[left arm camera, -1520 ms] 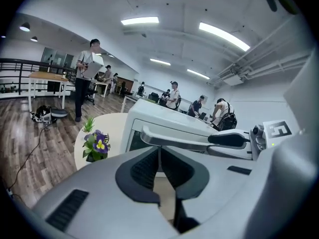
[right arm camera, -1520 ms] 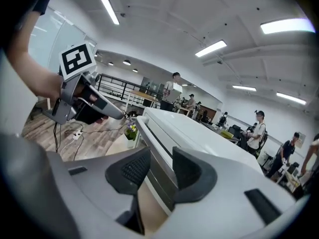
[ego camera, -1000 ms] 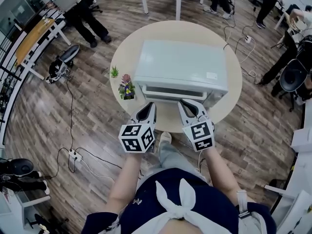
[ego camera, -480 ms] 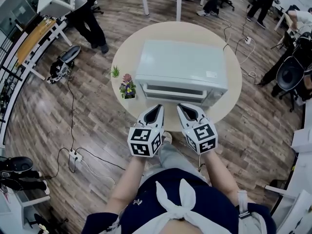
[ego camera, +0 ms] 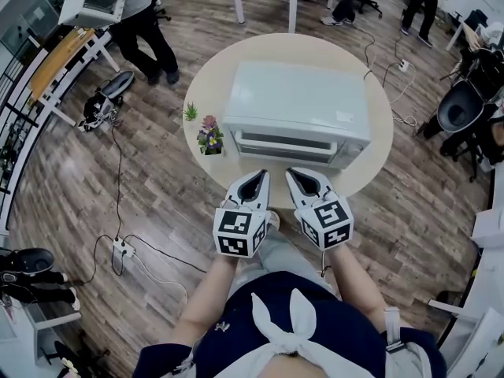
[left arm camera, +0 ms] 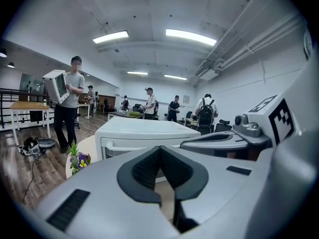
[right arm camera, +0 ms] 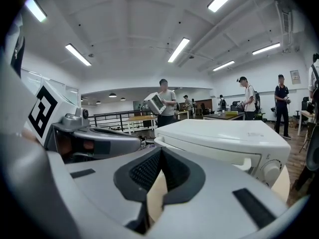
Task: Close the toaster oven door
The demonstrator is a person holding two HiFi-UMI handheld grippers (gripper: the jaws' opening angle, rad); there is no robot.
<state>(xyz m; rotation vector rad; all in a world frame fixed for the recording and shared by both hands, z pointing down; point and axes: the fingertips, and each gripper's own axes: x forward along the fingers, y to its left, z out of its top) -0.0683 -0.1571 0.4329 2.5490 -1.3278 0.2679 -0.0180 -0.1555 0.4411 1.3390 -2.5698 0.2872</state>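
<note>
Left gripper (left arm camera: 160,149): your jaws are closed tip to tip, the ribbed pads meet at the front, and nothing is held between them. Right gripper (right arm camera: 160,151): the same, pads drawn together and empty. In the head view the left gripper (ego camera: 257,174) and right gripper (ego camera: 293,172) sit side by side with their tips angled slightly toward each other. Each carries its marker cube nearest your body, left cube (ego camera: 240,231) and right cube (ego camera: 327,223). Both sets of tips are over the near edge of the round table (ego camera: 206,81). Toaster oven (ego camera: 295,105): one white unit, standing in the middle of the table straight ahead of both grippers. Its door (ego camera: 287,146) faces you and lies flush with the front, with its handle (ego camera: 285,138) running along the upper edge. A strip of bare tabletop separates the door from your jaw tips, so neither gripper touches it. The left gripper view shows the toaster oven (left arm camera: 144,132) just above the tips, and the right gripper view shows it (right arm camera: 224,133) up and to the right. Potted flowers (ego camera: 209,136): on the table beside the oven's left front corner. A small green plant (ego camera: 190,113) stands just behind them. Surroundings: wood floor (ego camera: 94,187); a power strip (ego camera: 120,248) on the floor to your left; a person (ego camera: 146,30) at far left carrying another appliance.
</note>
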